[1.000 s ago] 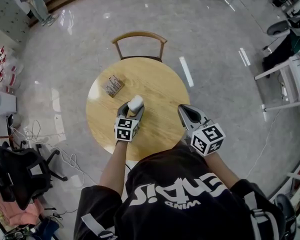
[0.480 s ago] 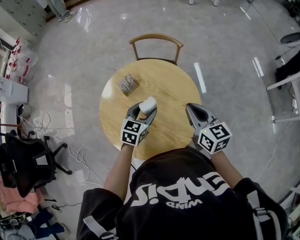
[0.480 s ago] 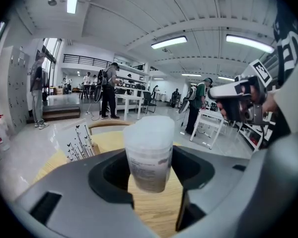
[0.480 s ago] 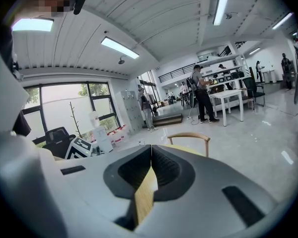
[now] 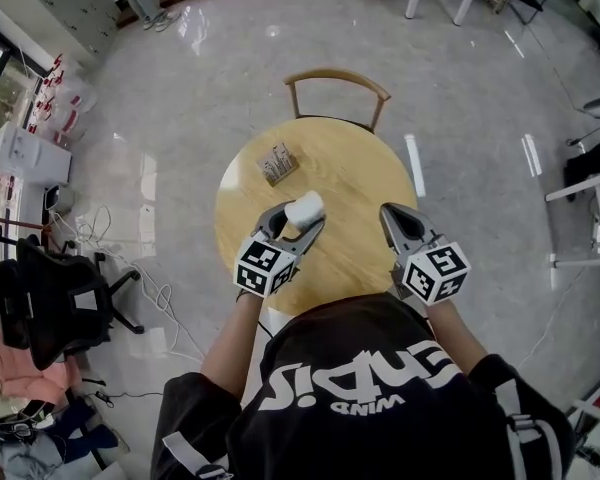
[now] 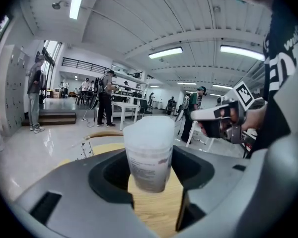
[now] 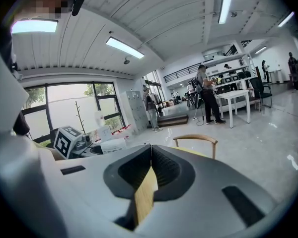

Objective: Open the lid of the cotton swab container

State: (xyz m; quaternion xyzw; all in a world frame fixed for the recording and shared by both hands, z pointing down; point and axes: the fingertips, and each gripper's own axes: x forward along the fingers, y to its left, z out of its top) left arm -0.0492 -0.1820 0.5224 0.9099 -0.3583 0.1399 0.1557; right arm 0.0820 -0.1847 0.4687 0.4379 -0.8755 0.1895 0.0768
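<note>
- The cotton swab container (image 6: 149, 152) is a stubby cylinder of frosted, translucent plastic, smooth-walled, with a printed label round its body; its paler lid (image 6: 148, 128) is still seated on top
- It sits in my left gripper (image 5: 300, 218), whose jaws are clenched on the lower body from either side; its base shows above the wood grain, so I judge it is held clear of the table (image 5: 355, 183)
- The long axis runs upright across those jaws, lid end up and free of the pads
- My right gripper (image 5: 390, 212) has its jaws pressed together on nothing and hovers over the table's near edge
- What the next move turns on: the lid lies to the left of the right gripper, across an open gap and at about its level, so the free right tongs are the ones to reach it, and I reckon they must first spread to fit the cap
- The table is round, pale varnished wood; a small flat packet (image 5: 277, 164) lies on it beyond the tub, well apart, and a curved-back wooden chair (image 5: 338, 76) stands at the far side
</note>
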